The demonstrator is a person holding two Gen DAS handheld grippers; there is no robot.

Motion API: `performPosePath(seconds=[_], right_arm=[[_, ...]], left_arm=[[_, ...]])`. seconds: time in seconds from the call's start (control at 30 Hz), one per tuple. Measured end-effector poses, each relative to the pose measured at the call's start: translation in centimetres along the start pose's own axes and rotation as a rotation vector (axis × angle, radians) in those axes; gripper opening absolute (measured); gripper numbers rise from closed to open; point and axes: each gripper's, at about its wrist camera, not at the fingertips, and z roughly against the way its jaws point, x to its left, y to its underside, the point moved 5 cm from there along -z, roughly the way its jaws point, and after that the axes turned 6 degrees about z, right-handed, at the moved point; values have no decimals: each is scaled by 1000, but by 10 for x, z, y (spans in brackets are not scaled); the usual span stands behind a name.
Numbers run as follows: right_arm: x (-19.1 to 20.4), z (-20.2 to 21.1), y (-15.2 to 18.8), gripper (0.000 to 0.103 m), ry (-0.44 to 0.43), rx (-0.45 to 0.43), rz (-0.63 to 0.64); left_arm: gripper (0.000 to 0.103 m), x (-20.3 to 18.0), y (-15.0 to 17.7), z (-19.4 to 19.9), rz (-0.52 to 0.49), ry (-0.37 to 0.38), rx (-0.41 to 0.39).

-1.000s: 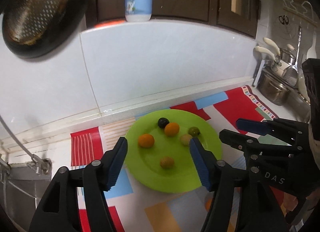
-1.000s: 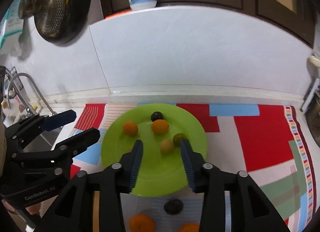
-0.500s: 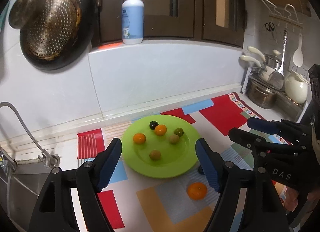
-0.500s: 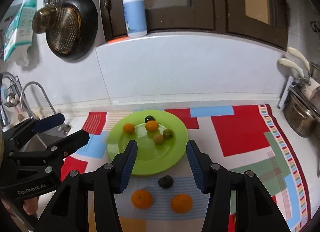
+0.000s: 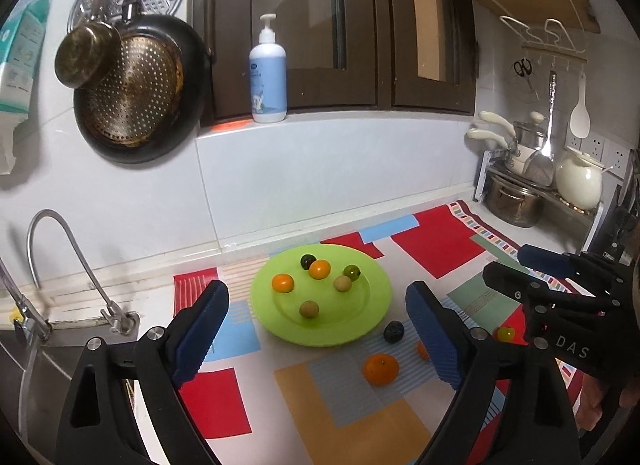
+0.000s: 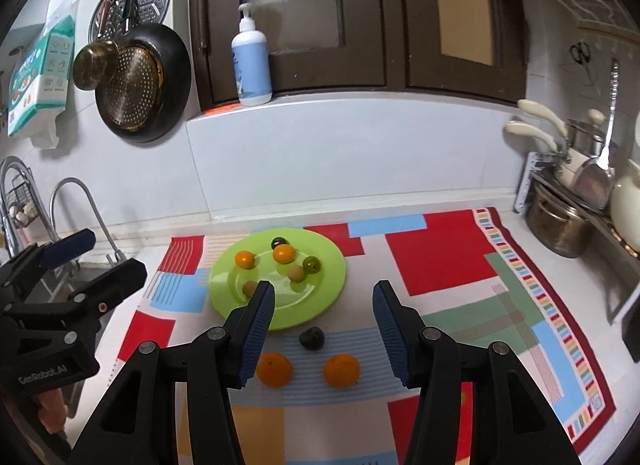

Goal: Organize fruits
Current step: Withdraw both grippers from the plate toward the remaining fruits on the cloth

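Note:
A green plate (image 5: 368, 297) (image 6: 328, 281) on the patterned mat holds several small fruits: two orange, two tan, one green, one dark. On the mat in front of it lie a dark fruit (image 5: 393, 332) (image 6: 312, 337), two oranges (image 6: 274, 369) (image 6: 341, 370), and a small yellow fruit (image 5: 505, 333). My left gripper (image 5: 316, 333) is open and empty, held above and short of the plate. My right gripper (image 6: 323, 321) is open and empty above the loose fruits; it also shows in the left wrist view (image 5: 516, 265).
A sink with a tap (image 5: 60, 265) lies left of the mat. Pots and a white kettle (image 5: 576, 181) stand on a rack at the right. A soap bottle (image 5: 267, 77) stands on the sill. A pan (image 5: 136, 97) hangs on the wall.
Both grippers have pulled back and up from the plate, so the loose fruits on the mat have come into view. Both jaws have opened wider. No fruit has moved.

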Motion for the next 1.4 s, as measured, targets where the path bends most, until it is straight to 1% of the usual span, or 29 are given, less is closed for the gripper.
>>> performPosePath(seconds=[0.13,0.3,0.47,0.57,0.63,0.8,0.97,1.4], right_arm=[[-4,14,9,56,35,-14,-24],[-12,29,24,56,86,-27,-57],[-19,38,38,56,121,-38,-80],[-24,39,44,56,137,-40,-98],[-27,39,48,56,148,-39,-102],[-36,36,57,56,194,-24,-94],[-49,28,66,56,206,4,-124],[-80,-9,99,56,219,126,-202]], left_arm=[[91,-4,6,9,-21,-1,-18],[92,-12,16,16,-51,8,-37],[92,-17,26,14,-58,8,-41],[92,-18,32,12,-43,3,-41],[92,-20,35,8,-30,5,-24],[92,-26,45,-4,-38,1,19],[92,-32,54,-17,-43,-9,46],[92,-45,83,-57,-58,-22,142]])
